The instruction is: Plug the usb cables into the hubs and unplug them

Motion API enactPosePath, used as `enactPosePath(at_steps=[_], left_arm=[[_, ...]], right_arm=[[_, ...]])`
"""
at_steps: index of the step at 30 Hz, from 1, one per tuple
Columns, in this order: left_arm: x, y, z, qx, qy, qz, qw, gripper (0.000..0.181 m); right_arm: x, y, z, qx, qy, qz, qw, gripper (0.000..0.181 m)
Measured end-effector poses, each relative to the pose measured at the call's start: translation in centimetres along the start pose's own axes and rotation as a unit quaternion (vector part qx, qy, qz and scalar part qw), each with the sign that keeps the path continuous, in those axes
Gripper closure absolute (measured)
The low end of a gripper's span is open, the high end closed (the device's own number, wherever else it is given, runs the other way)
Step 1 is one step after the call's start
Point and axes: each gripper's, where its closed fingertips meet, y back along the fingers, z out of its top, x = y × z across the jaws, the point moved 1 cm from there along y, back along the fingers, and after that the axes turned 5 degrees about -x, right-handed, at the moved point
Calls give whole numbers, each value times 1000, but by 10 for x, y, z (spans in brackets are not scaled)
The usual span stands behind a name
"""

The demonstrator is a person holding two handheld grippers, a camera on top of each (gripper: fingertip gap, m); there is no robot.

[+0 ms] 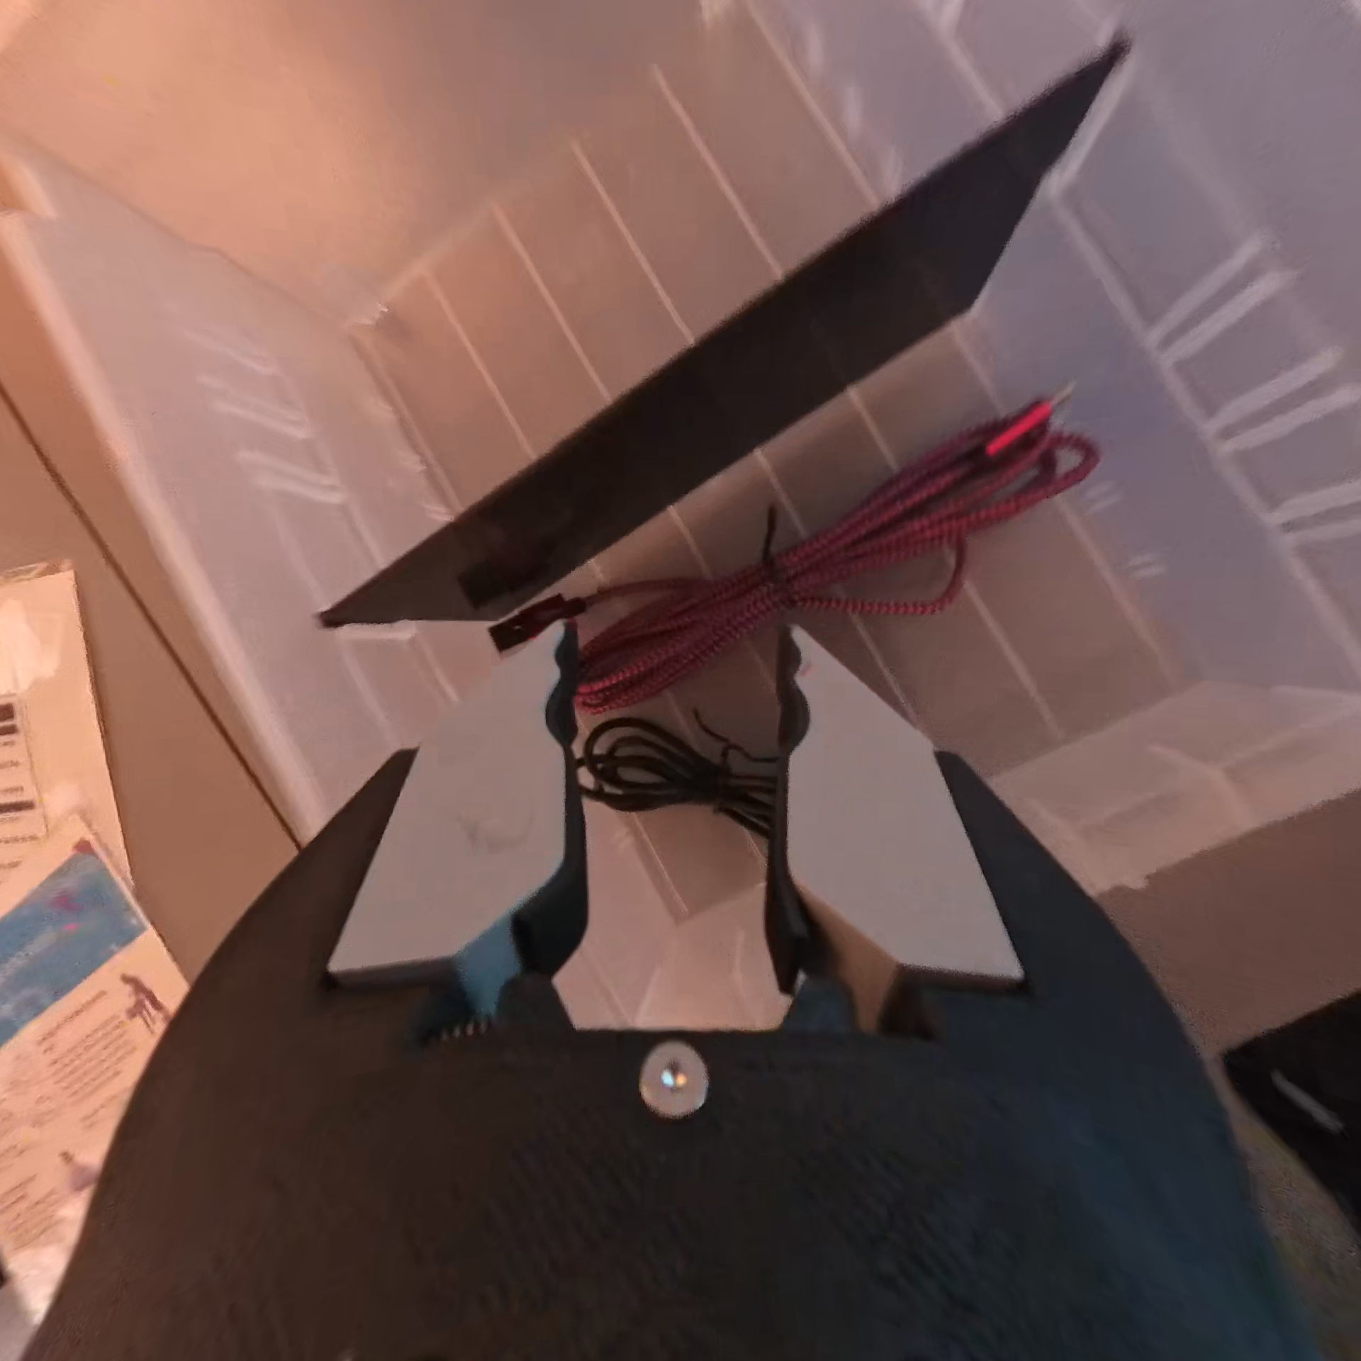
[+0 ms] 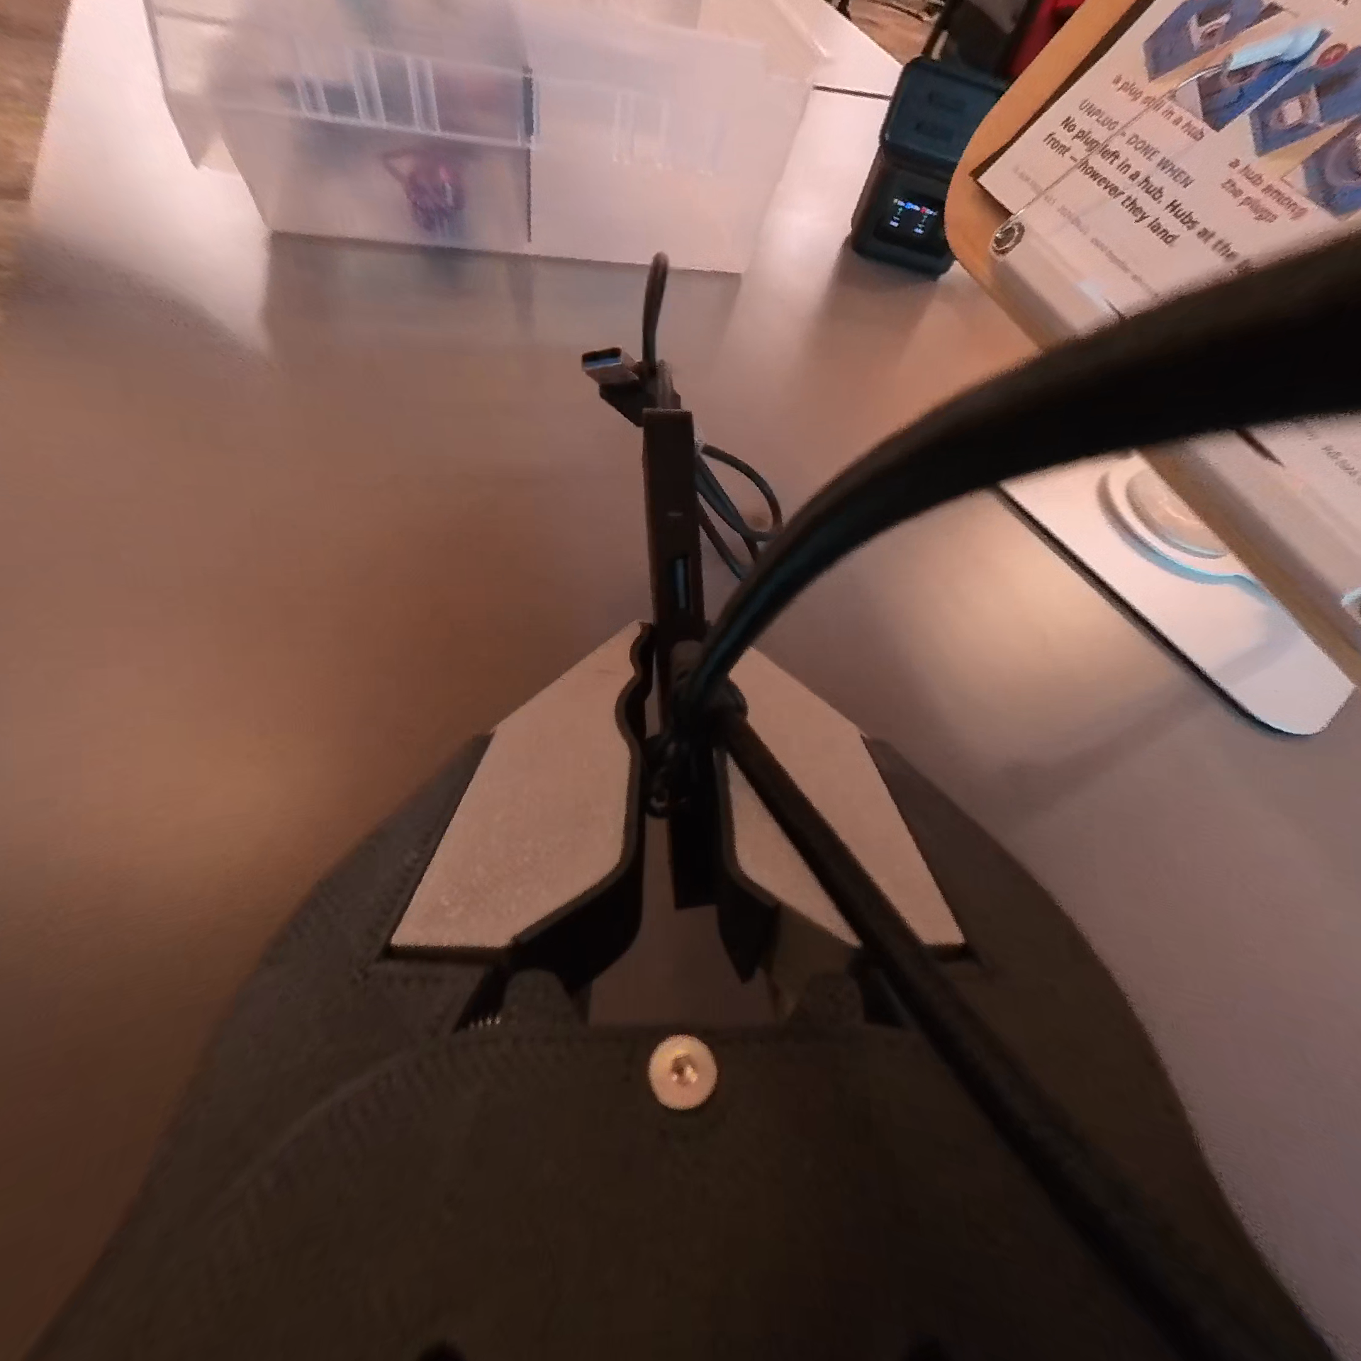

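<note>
While clamped — right gripper [image 2: 681,663] on hub [image 2: 672,508]

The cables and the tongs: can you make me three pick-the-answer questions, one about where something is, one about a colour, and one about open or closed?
1. Where does the braided cable lie?
A. In the clear bin
B. On a chair
C. Around a hand

2. What colour is that braided cable?
A. Green
B. Red and black
C. White

3. What are the right tongs doing?
A. Hanging wide open
B. Squeezing a cup
C. Closed on the hub

Answers:
1 A, ribbed clear bin walls surround the bundle in the left wrist view.
2 B, its weave shows red with black.
3 C, the thin black hub sticks out from between the pinched fingers.
</note>
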Motion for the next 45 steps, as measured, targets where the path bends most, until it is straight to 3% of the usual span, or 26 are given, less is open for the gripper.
enactPosePath(at_steps=[3, 5, 10, 17, 20, 24, 28, 36, 45], left_arm=[[-10, -27, -15, 72, -46, -6, 996, 127], [-17, -37, -12, 76, -72, -11, 994, 153], [-13, -34, -11, 117, -113, 15, 987, 165], [5, 10, 30, 30, -97, 77, 992, 169], [15, 40, 55, -23, -84, 122, 989, 172], [14, 76, 92, -115, -50, 143, 982, 174], [1, 95, 115, -159, -60, 148, 974, 175], [-29, 92, 135, -167, -100, 141, 971, 174], [-25, 57, 111, -109, -98, 151, 978, 175]], right_arm=[[0, 0, -1, -4, -18, 9, 1000, 171], [0, 1, -1, -6, -21, 10, 1000, 172], [2, 3, 3, -13, -18, 14, 1000, 172], [6, -2, -10, 13, -75, 55, 996, 170], [13, -7, -21, 46, -116, 90, 988, 158], [17, -9, -24, 55, -96, 89, 990, 156], [23, -11, -25, 62, -72, 93, 991, 155], [32, -9, -17, 52, -45, 104, 992, 158], [23, -4, -19, 71, -19, 60, 995, 172]])
